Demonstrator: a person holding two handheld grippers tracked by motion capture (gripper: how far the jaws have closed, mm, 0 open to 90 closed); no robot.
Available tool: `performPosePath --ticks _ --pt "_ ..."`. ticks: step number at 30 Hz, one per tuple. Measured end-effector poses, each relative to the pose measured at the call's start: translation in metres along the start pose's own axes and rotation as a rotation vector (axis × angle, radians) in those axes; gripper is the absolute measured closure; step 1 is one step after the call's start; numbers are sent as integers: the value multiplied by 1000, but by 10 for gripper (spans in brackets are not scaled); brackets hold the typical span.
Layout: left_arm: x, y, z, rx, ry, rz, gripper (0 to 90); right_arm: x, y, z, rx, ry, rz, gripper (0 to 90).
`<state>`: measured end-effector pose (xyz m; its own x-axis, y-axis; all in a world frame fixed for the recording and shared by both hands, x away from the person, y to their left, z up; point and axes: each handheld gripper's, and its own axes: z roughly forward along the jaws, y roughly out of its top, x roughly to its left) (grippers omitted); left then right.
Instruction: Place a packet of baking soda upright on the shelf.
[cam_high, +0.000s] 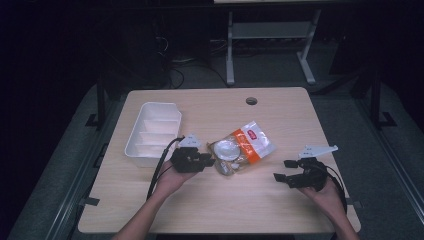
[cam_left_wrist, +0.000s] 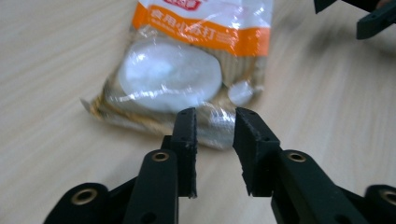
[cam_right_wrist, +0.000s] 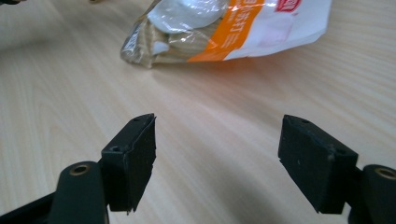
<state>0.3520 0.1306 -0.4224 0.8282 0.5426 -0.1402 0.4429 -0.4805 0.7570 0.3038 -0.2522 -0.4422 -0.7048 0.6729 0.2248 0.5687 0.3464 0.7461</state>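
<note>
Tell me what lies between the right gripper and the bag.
Nothing: in the right gripper view, bare tabletop runs from the open right gripper to the bag.

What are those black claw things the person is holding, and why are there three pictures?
They are grippers, pinching tools a person holds, one in each hand. One picture looks down on the table from above. The other two come from small cameras riding on each gripper, looking along its black jaws. On the table lie a white tray with compartments and a bag with an orange stripe. The left gripper has its jaws narrowed at the bag's edge, but I cannot tell if they pinch it. The right gripper is wide open, holding nothing.
</note>
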Motion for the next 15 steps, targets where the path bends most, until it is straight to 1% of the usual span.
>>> performPosePath --ticks 2,4,5,6,8,9,11,12,13,14,15 --pt "2 8 7 19 9 5 734 -2 4 0 4 1 19 264" --pt "3 16 15 46 15 16 751 -3 9 0 4 -1 27 264" --pt "4 19 19 52 19 19 760 -3 12 0 4 -4 27 264" --pt "5 22 24 66 17 19 769 -5 17 0 1 -6 30 262" --pt "7 27 32 93 23 20 773 -7 20 0 -6 -2 39 262" --pt "8 29 35 97 27 16 781 -11 26 2 -5 -6 52 261" --pt "11 30 42 117 28 10 781 -13 28 3 -4 -8 61 261" --pt "11 31 45 127 30 8 789 -18 33 6 -12 -2 82 262" --pt "12 30 47 134 30 2 789 -18 33 6 -12 -2 82 262" --pt "13 30 50 145 32 3 791 -22 38 10 -8 -1 98 261" --pt "14 29 53 153 32 3 791 -22 38 10 -8 -1 98 261"
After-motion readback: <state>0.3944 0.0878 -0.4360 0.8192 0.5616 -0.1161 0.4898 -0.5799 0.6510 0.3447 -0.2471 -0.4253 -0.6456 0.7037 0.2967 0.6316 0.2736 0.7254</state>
